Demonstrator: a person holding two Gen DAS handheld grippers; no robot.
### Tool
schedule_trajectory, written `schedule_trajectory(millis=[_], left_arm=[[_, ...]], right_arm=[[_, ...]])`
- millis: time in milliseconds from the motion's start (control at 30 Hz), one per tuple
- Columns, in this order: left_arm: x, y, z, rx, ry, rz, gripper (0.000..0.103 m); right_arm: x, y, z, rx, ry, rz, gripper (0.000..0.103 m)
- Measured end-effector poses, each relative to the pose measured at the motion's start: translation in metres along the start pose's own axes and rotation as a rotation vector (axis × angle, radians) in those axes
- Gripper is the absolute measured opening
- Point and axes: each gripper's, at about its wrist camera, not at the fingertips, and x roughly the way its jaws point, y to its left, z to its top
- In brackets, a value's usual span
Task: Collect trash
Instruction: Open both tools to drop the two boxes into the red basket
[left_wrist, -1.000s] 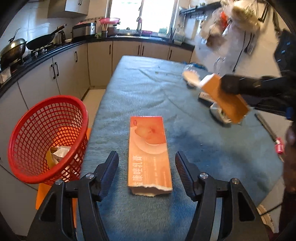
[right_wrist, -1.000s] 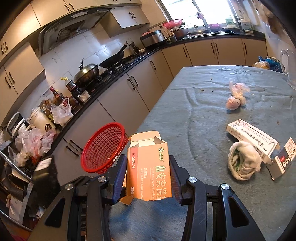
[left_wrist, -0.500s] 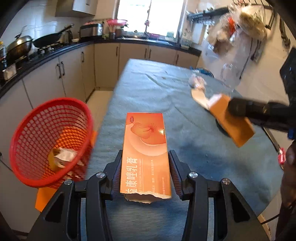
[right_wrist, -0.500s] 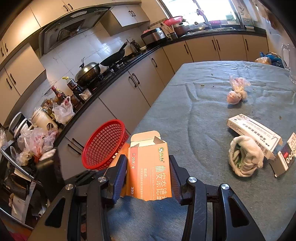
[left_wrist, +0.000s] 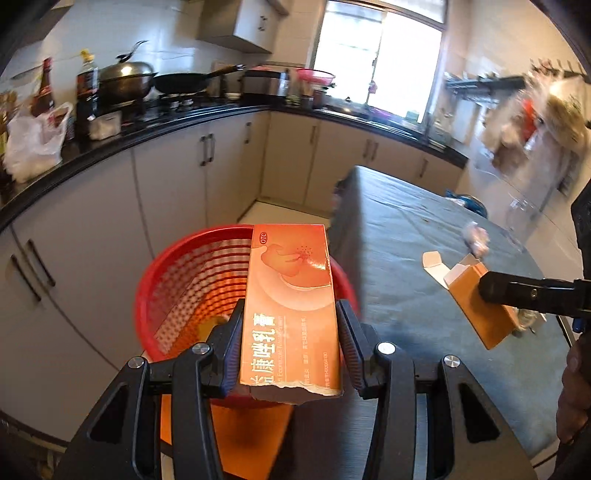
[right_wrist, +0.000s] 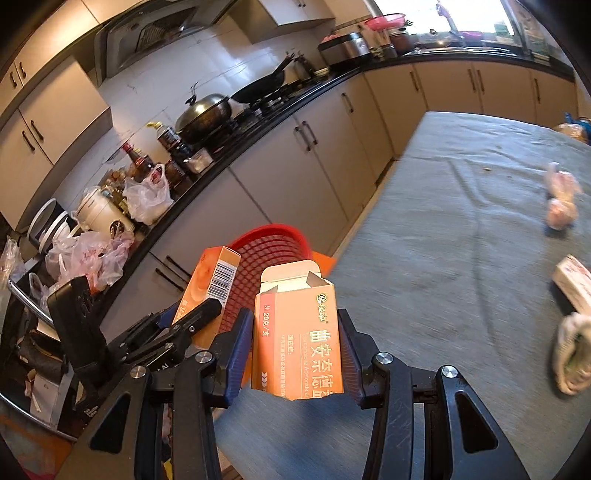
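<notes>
While the long orange carton is hanging over the red basket, the left gripper is pinching its sides; the right gripper is clamping a smaller open-flapped box nearer the table edge. Releasing that one too soon risks it missing the rim and dropping to the floor.

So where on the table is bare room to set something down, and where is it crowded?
Free: the wide cloth between the table's basket side edge and the pink bag, and the far end toward the cabinets. Crowded: the right edge, with the pink bag, a white box and a cloth bundle close together.
</notes>
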Motion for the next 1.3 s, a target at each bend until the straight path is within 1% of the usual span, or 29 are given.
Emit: schedule_trajectory(millis=[133,300,433,567,700,867,967,1033,1167,1300], left_arm=[[0.007,0.017,0.003,-0.019,0.005,0.029,0.045],[0.02,0.034,0.006,-0.044,0.022,0.043,0.045],[0.027,0.04,0.006,-0.054,0.032,0.059,0.045],[0.034,0.049,0.004,-0.067,0.047,0.069,0.045],[0.038,0.055,0.004,-0.078,0.046,0.078,0.045],[0.038,0.06,0.004,-0.086,0.048,0.072,0.047],[0.035,0.06,0.003,-0.094,0.044,0.069,0.051],[0.032,0.058,0.003,-0.096,0.038,0.065,0.052],[0.025,0.046,0.002,-0.082,0.029,0.051,0.053],[0.018,0.026,0.002,-0.051,0.019,0.034,0.054]], right_arm=[[0.024,0.014,0.011,0.0,0.022,0.028,0.049],[0.059,0.026,0.024,0.014,0.054,0.047,0.049],[0.089,0.031,0.031,0.026,0.08,0.043,0.049],[0.111,0.031,0.034,0.034,0.102,0.028,0.049],[0.123,0.028,0.034,0.041,0.113,0.006,0.05],[0.124,0.026,0.033,0.04,0.12,0.008,0.05],[0.117,0.027,0.033,0.031,0.107,0.009,0.05],[0.108,0.028,0.032,0.027,0.094,0.018,0.05],[0.091,0.026,0.026,0.012,0.071,0.015,0.05],[0.069,0.015,0.019,0.032,0.046,0.015,0.051]])
